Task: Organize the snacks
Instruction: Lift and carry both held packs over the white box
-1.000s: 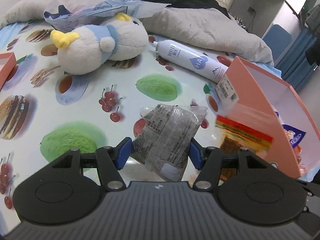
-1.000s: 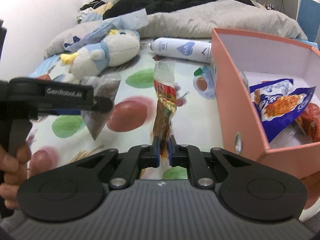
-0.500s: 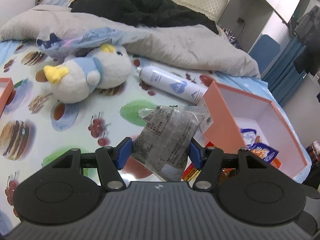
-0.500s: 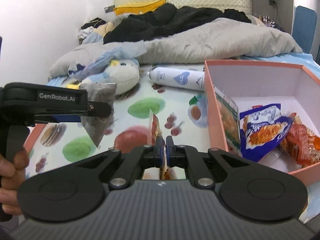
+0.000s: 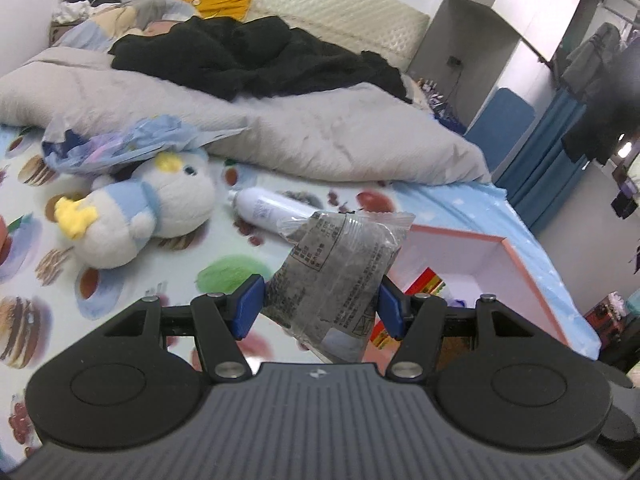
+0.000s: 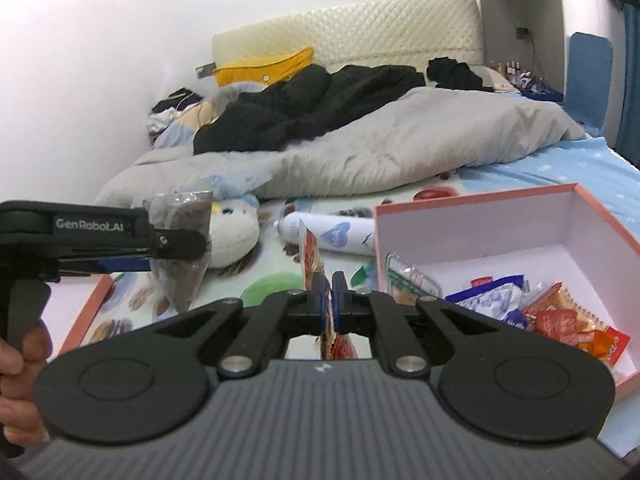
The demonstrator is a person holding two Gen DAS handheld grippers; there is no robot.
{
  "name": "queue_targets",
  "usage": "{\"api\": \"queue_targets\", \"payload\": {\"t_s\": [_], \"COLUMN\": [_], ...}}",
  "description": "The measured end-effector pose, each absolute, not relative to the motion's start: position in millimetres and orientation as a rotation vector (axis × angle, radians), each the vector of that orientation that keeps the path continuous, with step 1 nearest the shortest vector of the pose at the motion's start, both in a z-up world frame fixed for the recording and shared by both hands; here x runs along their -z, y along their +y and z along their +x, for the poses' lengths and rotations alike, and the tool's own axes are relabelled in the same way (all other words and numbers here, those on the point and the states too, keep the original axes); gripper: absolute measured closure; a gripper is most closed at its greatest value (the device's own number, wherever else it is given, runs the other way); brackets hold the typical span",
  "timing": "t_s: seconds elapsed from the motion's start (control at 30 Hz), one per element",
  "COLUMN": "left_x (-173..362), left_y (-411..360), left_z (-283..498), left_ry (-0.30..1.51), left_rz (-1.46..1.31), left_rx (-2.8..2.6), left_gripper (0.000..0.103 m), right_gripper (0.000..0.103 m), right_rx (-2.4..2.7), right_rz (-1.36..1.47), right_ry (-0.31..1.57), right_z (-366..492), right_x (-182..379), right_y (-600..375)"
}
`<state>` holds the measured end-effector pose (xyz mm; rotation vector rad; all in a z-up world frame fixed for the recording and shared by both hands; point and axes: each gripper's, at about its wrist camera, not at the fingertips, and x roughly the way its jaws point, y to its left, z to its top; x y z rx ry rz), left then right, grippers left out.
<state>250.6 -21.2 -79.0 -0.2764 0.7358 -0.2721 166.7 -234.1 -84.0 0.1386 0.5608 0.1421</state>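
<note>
Over a fruit-print bed (image 5: 168, 264), left gripper (image 5: 320, 306) clamps a grey snack packet (image 5: 336, 276), right gripper (image 6: 329, 294) pinches a red packet (image 6: 310, 256); both now higher, pink box (image 6: 472, 216) at 3 o'clock

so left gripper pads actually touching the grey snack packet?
Touching. Left wrist view: both blue pads of the left gripper press the grey snack packet sides, holding it off the bed.

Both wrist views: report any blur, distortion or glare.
Left wrist view: fisheye bends the wardrobe edges; the grey duvet is slightly smeared, the dark snack packet sharp. Right wrist view: the wall glares white; the pink box rims bow, and the snacks inside stay readable.
</note>
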Motion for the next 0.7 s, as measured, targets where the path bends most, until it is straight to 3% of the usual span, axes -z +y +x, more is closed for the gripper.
{"api": "queue_targets", "payload": {"t_s": [0.7], "left_x": [38], "left_y": [-141], "left_z": [299], "left_ry": [0.696], "left_rz": [-0.209], "left_rx": [0.463], "left_gripper": [0.037], "right_gripper": [0.096], "right_rx": [0.023], "right_rz": [0.071], "right_ry": [0.435], "right_z": [189], "right_x": [30], "right_y": [-333]}}
